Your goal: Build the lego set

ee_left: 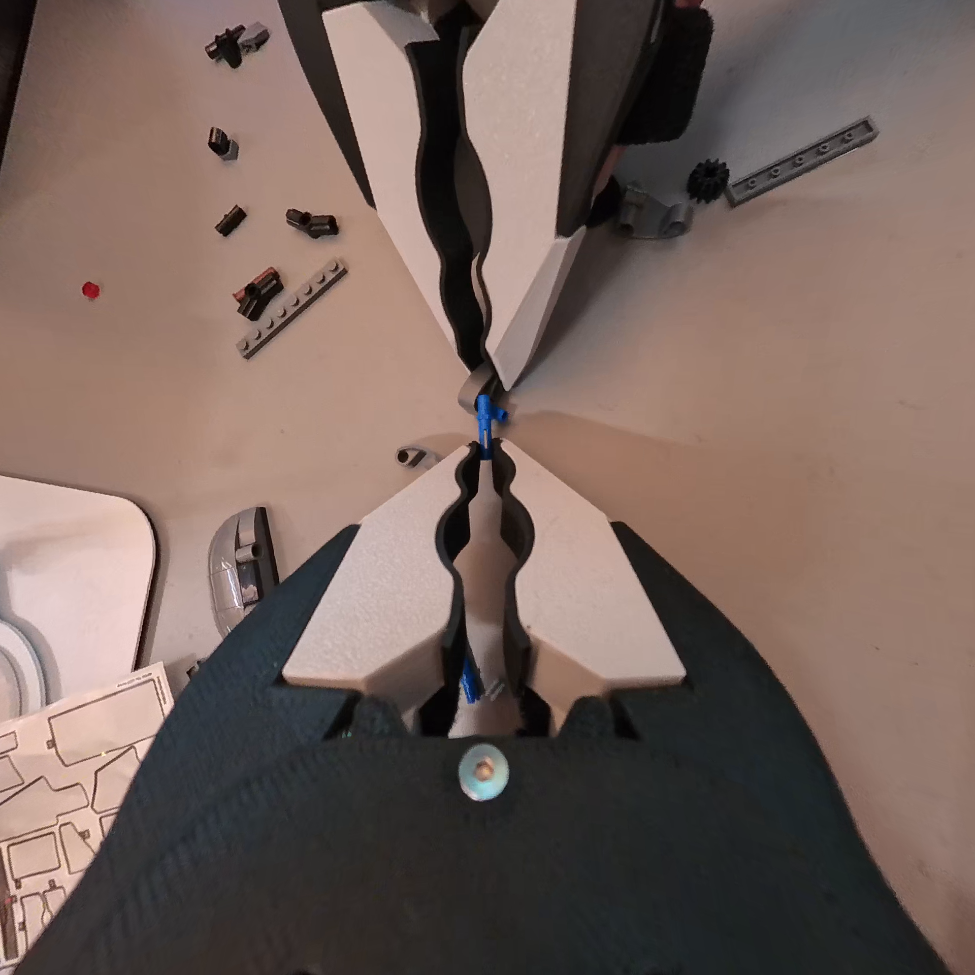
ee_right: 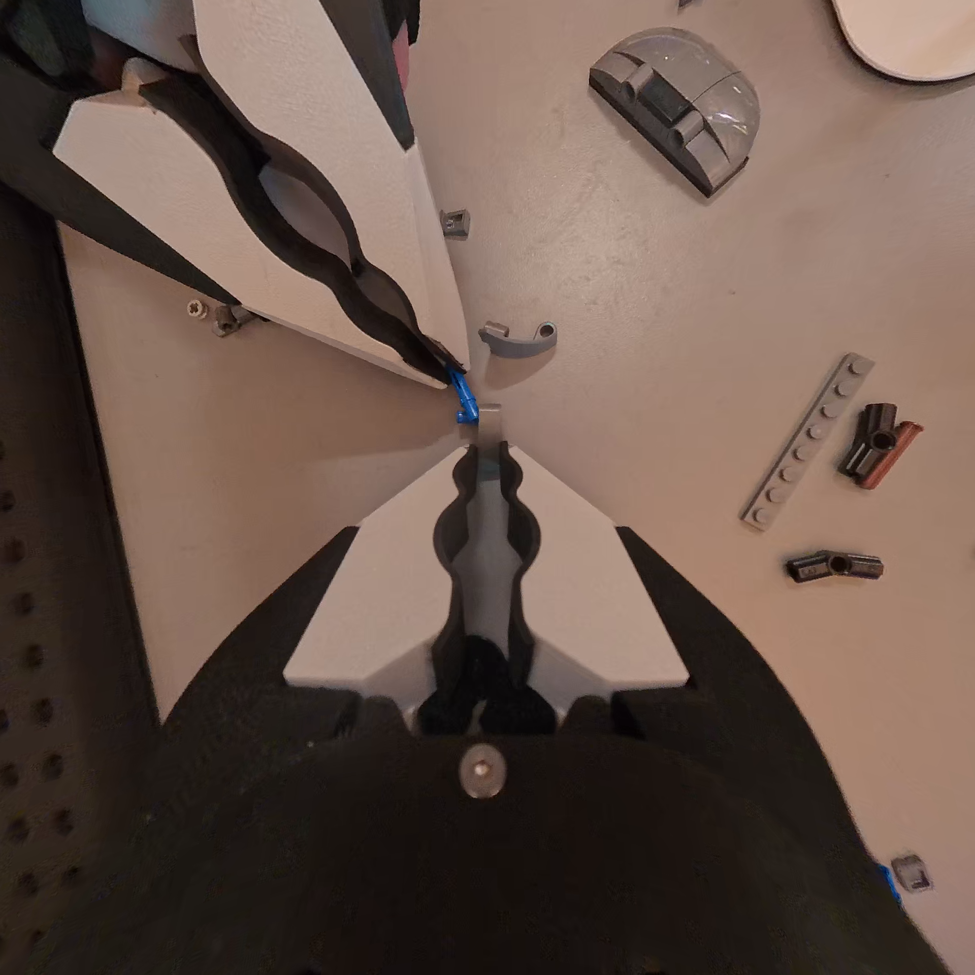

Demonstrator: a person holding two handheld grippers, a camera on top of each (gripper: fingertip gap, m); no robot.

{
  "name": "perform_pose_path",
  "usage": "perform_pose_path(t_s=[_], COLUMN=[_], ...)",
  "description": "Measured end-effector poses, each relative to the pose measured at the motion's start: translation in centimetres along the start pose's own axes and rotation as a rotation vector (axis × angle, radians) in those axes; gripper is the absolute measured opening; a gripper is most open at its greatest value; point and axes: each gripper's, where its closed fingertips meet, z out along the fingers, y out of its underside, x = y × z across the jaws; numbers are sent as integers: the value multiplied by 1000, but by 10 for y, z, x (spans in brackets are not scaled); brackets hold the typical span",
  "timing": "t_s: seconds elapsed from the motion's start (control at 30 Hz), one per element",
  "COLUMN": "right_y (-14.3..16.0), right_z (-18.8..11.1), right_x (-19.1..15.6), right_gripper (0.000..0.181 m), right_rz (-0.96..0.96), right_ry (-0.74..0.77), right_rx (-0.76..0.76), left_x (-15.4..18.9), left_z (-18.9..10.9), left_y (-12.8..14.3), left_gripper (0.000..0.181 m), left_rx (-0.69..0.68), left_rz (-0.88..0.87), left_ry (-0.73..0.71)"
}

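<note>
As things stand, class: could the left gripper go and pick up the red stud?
Probably not yet. The left gripper is shut on the blue pin, so it must release first; the red stud lies unobstructed.

Two identical handheld units. Left gripper: black textured printed body, wide and swept like a wedge, layer lines visible. Pale grey angular fingers slotted into body, tapering to narrow tips. Black wavy pads lining inner faces. Silver washer with bolt centred on body below finger roots. Right gripper: same black shell, same pale grey fingers, same scalloped black liners, matching dull metal washer and screw. Black fuzzy strap on right unit's far end.
</note>
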Motion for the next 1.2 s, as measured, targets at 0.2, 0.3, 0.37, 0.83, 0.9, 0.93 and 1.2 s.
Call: perform_pose_path(t_s=[0.2, 0.3, 0.37, 0.83, 0.9, 0.93, 1.2], right_y=[-1, -2, -2, -2, -3, -3, -3], right_z=[0, 1, 1, 0, 0, 1, 1], right_x=[0, -1, 0, 3, 3, 2, 3], right_gripper=[6, 6, 6, 6, 7, 7, 9], right_rz=[10, 11, 14, 42, 53, 55, 54], right_ry=[1, 0, 0, 17, 13, 8, 9], right_rx=[4, 6, 7, 9, 12, 14, 21], left_x=[2, 1, 1, -5, -7, -8, -10], left_z=[0, 2, 2, 2, 1, 1, 3], left_y=[-4, -3, -2, 0, 0, 1, 1], left_gripper=[2, 2, 2, 2, 2, 2, 2], left_rx=[21, 6, 1, -17, -15, -17, -11], left_rz=[-18, -27, -39, -65, -75, -80, -91], left_ry=[17, 7, 8, -28, -31, -35, -38])
